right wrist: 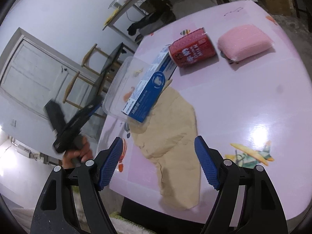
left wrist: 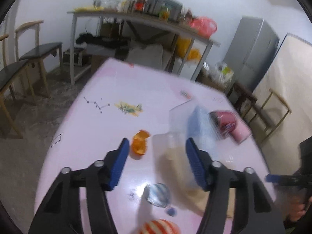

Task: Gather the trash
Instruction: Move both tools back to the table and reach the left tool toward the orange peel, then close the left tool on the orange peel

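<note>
Right wrist view: your right gripper [right wrist: 158, 161] stands wide open w/ nothing between the blue pads, hovering over the crumpled tan paper bag [right wrist: 171, 136] lying flat on the glossy pink table [right wrist: 253, 101]. Left gripper [left wrist: 157, 165] is partly open, also empty; the left wrist view is blurred, so don't trust fine detail there.

Trash spread: the blue rectangular cardboard box [right wrist: 148, 89] rests tilted, one end inside the clear shallow plastic tray [right wrist: 117, 89], the other end up toward the red cylindrical paper cup [right wrist: 192, 47], which lies on its side just beside it. The pink soft rectangular sponge [right wrist: 244, 41] sits near the cup, apart from it. The small crumpled orange wrapper [left wrist: 140, 142] lies just ahead of the left pads.

Step in hand, as I read it: left goes for the orange wrapper, right for the tan bag. Tips:
- Slow the left hand before closing; the piece is small & light and will likely skid on the glossy top.
- Come down w/ pads either side of it, then pinch.
- Bag is flat, so pinch a raised crease, not the flat middle.

Containers: the tray holds only the box end, as far as visible. Can't tell if the cup or bag has anything inside. No bin in view.
</note>
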Available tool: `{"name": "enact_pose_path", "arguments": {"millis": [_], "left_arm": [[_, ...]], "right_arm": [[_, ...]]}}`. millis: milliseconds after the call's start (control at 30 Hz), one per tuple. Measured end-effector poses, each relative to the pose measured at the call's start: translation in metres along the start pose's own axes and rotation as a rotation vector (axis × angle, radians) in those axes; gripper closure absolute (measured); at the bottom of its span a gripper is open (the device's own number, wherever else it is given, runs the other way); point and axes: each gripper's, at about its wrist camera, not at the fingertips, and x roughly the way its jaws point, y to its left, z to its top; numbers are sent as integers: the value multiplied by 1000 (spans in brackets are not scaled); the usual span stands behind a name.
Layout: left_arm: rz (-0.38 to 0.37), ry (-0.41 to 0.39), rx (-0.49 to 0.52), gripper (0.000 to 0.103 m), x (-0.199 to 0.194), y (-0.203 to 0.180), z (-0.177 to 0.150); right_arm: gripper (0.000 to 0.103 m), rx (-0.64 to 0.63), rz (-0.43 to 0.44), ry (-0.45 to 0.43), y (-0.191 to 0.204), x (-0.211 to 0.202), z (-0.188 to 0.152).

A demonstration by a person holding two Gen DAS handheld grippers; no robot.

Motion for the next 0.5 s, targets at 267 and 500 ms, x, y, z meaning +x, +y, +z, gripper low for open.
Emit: {"name": "enact_pose_path", "arguments": {"millis": [267, 500], "left_arm": [[-10, 153, 56, 67, 65, 9, 2], [-9, 149, 48, 68, 71, 16, -1]], "right_arm": [[31, -3, -40, 14, -1, 7, 0], [31, 9, -52, 24, -6, 7, -2]]}}
